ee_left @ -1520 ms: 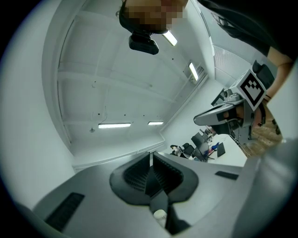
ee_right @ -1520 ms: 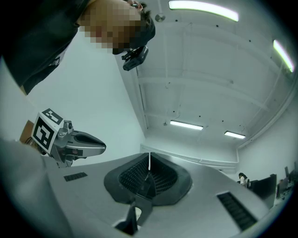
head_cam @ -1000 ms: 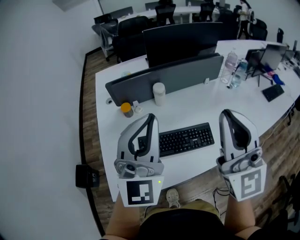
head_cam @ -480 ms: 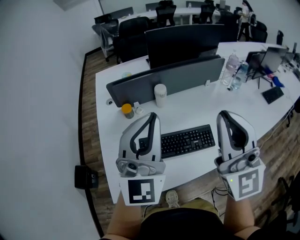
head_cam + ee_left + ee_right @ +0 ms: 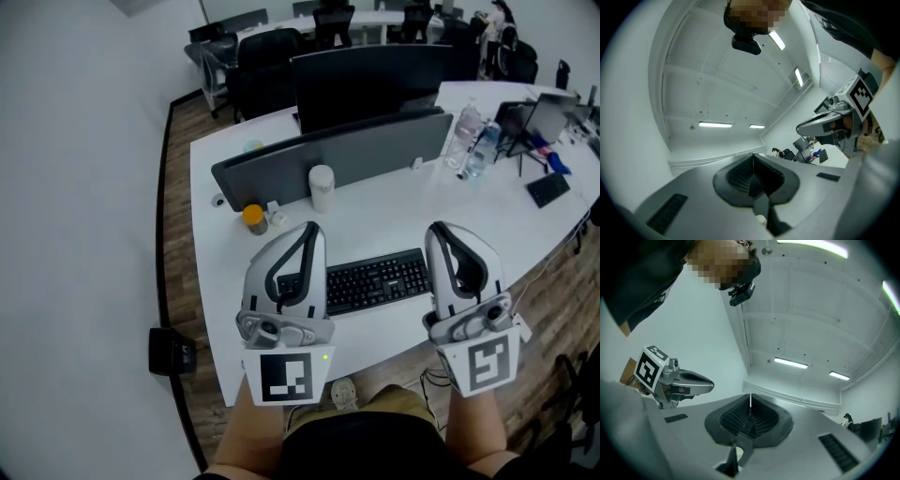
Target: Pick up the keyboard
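- Black keyboard: flat on the white bench, long side roughly parallel to the bench's near edge and close to it.
- Left gripper: over the keyboard's left end, covering it in the head view. Jaws fully together, nothing between the pads.
- Right gripper: just beside the keyboard's right end. Jaws likewise closed and empty.
- Both grippers tipped slightly upward, with only ceiling ahead in the gripper views. No contact with the keyboard evident.
- Handling, as judged: a light, stiff, thin plastic slab. Low profile, so little edge to catch. Key caps uneven and poor for pinching. Likely to slide on the smooth bench under a sideways push.
- Suggested hold: the two short ends, one per gripper, with jaws first opened wider than the slab's thickness and tipped down. Cable, if any, not made out.
- Room behind the keyboard: bare bench up to the grey divider panel.
- White cup and orange-lidded jar: behind the keyboard's left end, well apart from it.
- Room to the keyboard's right: open bench.
- Hazard: the bench edge just in front of the keyboard, with a drop to the floor if dragged that way.
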Demonstrator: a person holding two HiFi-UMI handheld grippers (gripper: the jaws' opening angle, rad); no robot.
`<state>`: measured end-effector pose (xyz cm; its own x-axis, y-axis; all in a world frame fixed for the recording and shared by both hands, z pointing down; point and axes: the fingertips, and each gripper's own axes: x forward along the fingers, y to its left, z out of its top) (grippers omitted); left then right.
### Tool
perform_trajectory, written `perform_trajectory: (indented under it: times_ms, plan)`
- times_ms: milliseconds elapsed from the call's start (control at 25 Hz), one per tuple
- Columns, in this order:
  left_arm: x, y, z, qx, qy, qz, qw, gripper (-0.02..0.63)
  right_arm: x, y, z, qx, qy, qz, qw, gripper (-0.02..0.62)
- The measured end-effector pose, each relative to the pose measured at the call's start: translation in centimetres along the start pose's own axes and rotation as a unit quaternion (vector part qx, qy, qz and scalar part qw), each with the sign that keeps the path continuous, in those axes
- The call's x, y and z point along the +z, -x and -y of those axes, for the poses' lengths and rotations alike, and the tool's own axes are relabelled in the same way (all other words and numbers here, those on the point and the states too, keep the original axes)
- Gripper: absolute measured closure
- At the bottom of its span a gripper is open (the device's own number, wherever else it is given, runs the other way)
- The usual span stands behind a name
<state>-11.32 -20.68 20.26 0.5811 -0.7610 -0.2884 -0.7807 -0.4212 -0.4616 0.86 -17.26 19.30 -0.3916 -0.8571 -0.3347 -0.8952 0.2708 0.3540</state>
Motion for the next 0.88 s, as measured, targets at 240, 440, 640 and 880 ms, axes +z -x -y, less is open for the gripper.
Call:
perform_trajectory:
  times_ms: [240,440,640,880]
  plan:
    - [-0.6,-0.9,0.4,-0.001,-0.003,-0.007,1.0,0.597,-0.8,-0.7,0.4,0.005,-0.009,-0.004,1.0,0.563]
    - [-1.2,-1.6,0.2,0.003,-0.011,-0.015,0.9998,0.597,-1.9,-1.5,0.8,0.013,-0.018,-0.004,1.0,0.563]
    - [-2.5,-2.7,0.0,0.009,-0.015,-0.035,0.9992,0.597,-3.0,-3.3,1.0,0.034,-0.024,-0.001,0.999,0.563]
    - [-3.7,-4.2,-0.7,0.025,-0.022,-0.054,0.998,0.597,-4.0,-5.7,1.7,0.06,-0.033,0.0,0.998,0.563]
